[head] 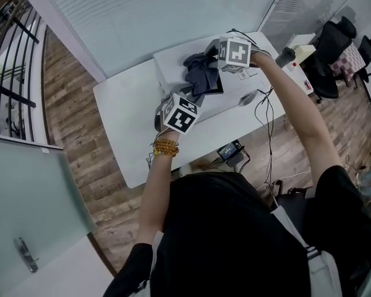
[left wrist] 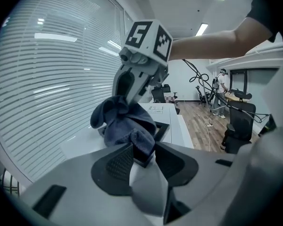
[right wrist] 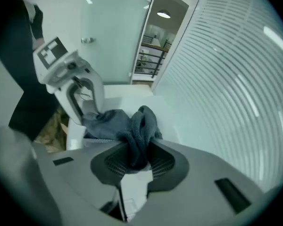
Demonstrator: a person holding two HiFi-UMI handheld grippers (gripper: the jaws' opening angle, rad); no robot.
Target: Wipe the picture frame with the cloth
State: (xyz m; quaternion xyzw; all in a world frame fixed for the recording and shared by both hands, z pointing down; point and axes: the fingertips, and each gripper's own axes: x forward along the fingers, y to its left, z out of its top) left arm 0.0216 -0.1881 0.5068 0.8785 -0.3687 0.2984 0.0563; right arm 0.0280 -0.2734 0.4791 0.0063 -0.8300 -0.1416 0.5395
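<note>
A black picture frame (head: pixel 213 91) rests on the white table (head: pixel 120 135), and a dark blue cloth (head: pixel 199 67) is draped over it. My left gripper (head: pixel 193 103) is shut on the frame's near corner (left wrist: pixel 144 152), with the frame's edge (left wrist: pixel 161 128) running away from the jaws. My right gripper (head: pixel 215 65) hangs above the frame, shut on a bunched fold of the cloth (right wrist: pixel 134 147). The rest of the cloth (left wrist: pixel 125 121) hangs down from the right gripper (left wrist: pixel 132 95) onto the frame. In the right gripper view, the left gripper (right wrist: pixel 78 95) stands behind the cloth.
White blinds (head: pixel 167 11) run along the table's far side. Cables (head: pixel 264 113) trail off the table's near edge to a small device (head: pixel 230 150) on the wooden floor. Black office chairs (head: pixel 334 48) stand at the right. A grey object (head: pixel 247 98) lies beside the frame.
</note>
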